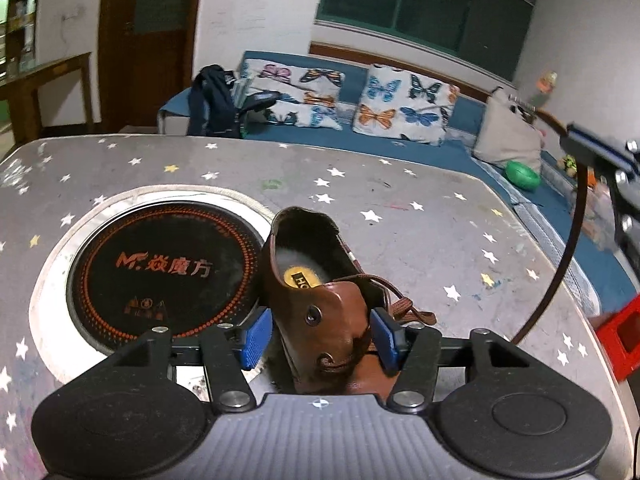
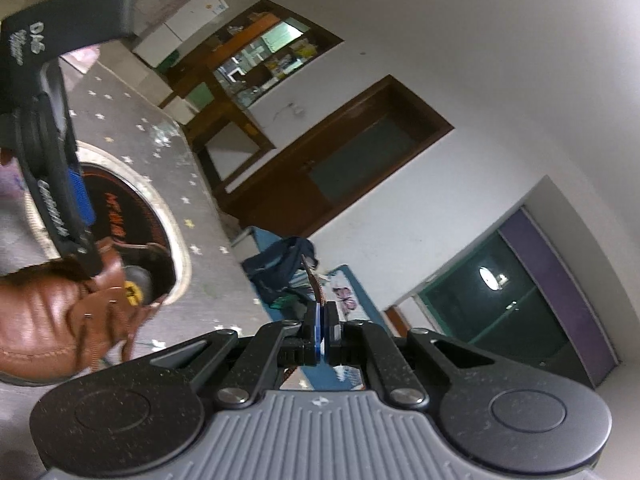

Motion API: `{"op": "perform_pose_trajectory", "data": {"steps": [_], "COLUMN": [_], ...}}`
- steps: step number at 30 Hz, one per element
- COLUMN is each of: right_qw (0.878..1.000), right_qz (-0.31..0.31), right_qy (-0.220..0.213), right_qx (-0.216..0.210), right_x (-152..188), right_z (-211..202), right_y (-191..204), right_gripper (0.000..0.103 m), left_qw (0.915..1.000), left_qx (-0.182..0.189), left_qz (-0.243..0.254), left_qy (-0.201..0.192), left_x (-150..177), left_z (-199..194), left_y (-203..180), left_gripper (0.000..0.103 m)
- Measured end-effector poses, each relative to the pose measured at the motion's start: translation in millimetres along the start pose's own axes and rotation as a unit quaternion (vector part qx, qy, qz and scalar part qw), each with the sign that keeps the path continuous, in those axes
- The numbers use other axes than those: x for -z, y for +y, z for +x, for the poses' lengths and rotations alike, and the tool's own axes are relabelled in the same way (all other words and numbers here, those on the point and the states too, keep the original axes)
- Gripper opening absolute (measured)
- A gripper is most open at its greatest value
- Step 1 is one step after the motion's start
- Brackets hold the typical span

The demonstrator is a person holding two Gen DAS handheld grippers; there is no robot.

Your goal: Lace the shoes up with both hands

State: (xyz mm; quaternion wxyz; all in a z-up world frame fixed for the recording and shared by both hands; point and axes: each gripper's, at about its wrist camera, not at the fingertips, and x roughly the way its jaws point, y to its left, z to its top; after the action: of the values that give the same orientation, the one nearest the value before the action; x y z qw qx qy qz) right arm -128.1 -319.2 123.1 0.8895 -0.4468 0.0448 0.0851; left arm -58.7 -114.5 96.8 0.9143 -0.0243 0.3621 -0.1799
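Observation:
A brown leather shoe (image 1: 320, 312) stands on the star-patterned table (image 1: 400, 184), heel opening facing away. My left gripper (image 1: 320, 336) straddles its eyelet part, and both blue pads (image 1: 256, 336) touch the leather sides. A brown lace (image 1: 568, 248) arcs up from the table's right side to my right gripper (image 1: 576, 140), which is raised at the right edge. In the right wrist view, that gripper (image 2: 322, 320) is shut on the lace (image 2: 314, 284), whose end pokes out above the pads. The shoe (image 2: 48, 312) lies at lower left under the left gripper's fingers (image 2: 80, 200).
A round black induction hob (image 1: 160, 272) is set into the table just left of the shoe. A red box (image 1: 620, 340) sits at the table's right edge. Behind the table runs a blue sofa (image 1: 400, 140) with butterfly cushions and a green ball (image 1: 522, 176).

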Motion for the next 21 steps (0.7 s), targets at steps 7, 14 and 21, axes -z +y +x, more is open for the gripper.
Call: {"op": "perform_pose_trajectory", "data": {"steps": [7,14,21], "right_qw": [0.999,0.996,0.995], "right_qz": [0.006,0.01,0.016], "right_qy": [-0.006,-0.01,-0.005], "right_qx": [-0.049,-0.088,-0.096], "right_x": [0.4,0.3,2.3], "right_z": [-0.1,-1.3,2.6], "right_y": [21.4,39.4,43.4], "right_gripper": [0.001,0.001,0.001], "left_qw": [0.9985,0.9953,0.9955], "left_qx": [-0.009,-0.007,0.001], "left_qz": [-0.053,-0.097,-0.095], "left_qy": [-0.002,-0.006,-0.001], "left_x": [7.1,12.5,11.0], "left_z": [3.3,3.9,4.8], "left_y": [2.8,7.7,10.0], "left_gripper": [0.043,0.035,0.035]}}
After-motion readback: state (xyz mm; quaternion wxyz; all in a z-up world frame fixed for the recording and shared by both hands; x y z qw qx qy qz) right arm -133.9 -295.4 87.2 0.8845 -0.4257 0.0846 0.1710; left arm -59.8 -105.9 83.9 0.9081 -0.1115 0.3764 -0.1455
